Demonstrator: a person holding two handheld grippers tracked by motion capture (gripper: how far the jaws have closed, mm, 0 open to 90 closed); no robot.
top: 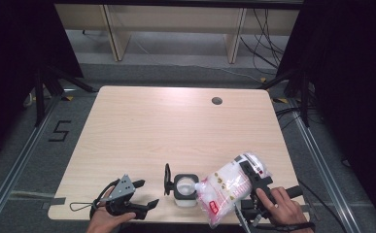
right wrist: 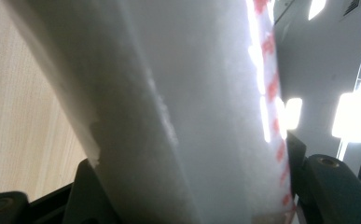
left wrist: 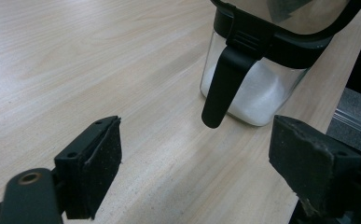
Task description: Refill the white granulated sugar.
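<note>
Right gripper (top: 247, 178) is clamped across the middle of a clear plastic bag of white granules (top: 227, 187), its jaws pressed into both sides of the bag, as the right gripper view shows with the red-printed edge of the pack against one jaw. In the high view the bag is tilted, with its lower corner hanging over the open mouth of a small glass canister (top: 185, 188) that stands near the front edge of the light wooden table (top: 176, 126). The canister has a black collar and a flip lid (top: 167, 178) swung open to its left, and the left gripper view shows a layer of white granules (left wrist: 257, 95) already lying in its bottom. Left gripper (top: 142, 194) rests just left of the canister, jaws spread wide with nothing between them, pointing toward the canister's black latch tab (left wrist: 222, 84) without touching it. By these signs the step in hand is filling the canister from the bag, and it looks partly done. Whether granules are flowing right now I cannot tell. The next move probably calls for keeping the bag's corner over the opening while tipping it, with the left gripper ready to steady the light canister so it does not slide or tip.
</note>
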